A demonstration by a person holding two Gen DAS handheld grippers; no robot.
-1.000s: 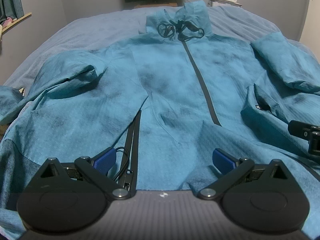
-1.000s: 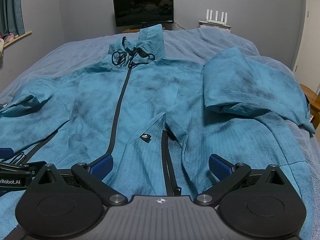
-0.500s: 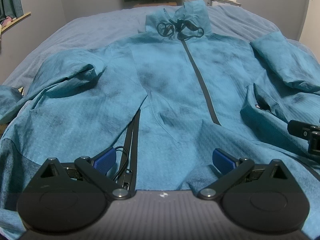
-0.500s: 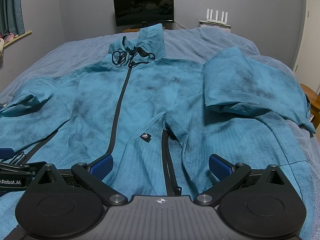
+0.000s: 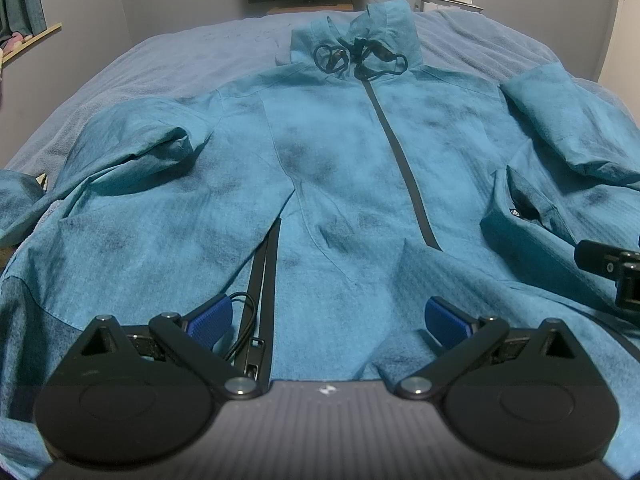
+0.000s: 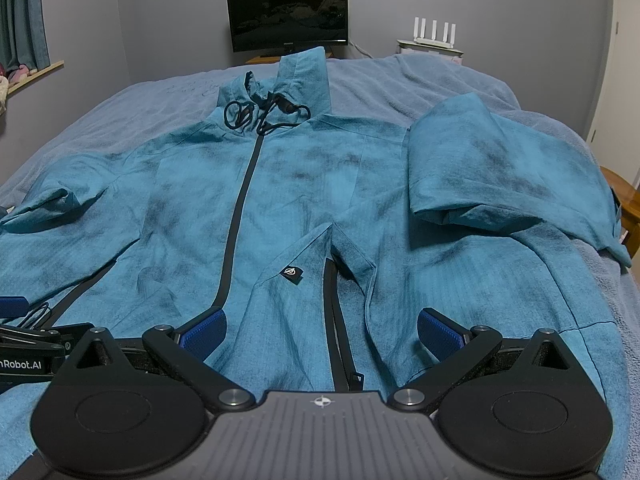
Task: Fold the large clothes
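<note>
A large teal jacket (image 5: 340,168) lies front up on the bed, zipped, collar and black drawcord (image 5: 356,58) at the far end. It also shows in the right wrist view (image 6: 304,184). Its left sleeve (image 5: 132,148) is bunched; its right sleeve (image 6: 492,168) is folded over onto the body. My left gripper (image 5: 328,316) is open over the hem near the left pocket zip (image 5: 260,280). My right gripper (image 6: 320,326) is open over the hem at the right pocket zip (image 6: 334,320), holding nothing.
The jacket lies on a grey-blue bedspread (image 6: 400,76). A dark monitor (image 6: 288,16) and a white router (image 6: 434,36) stand beyond the bed's far end. A curtain (image 6: 22,28) hangs at the left; a wooden stool (image 6: 624,204) stands at the right.
</note>
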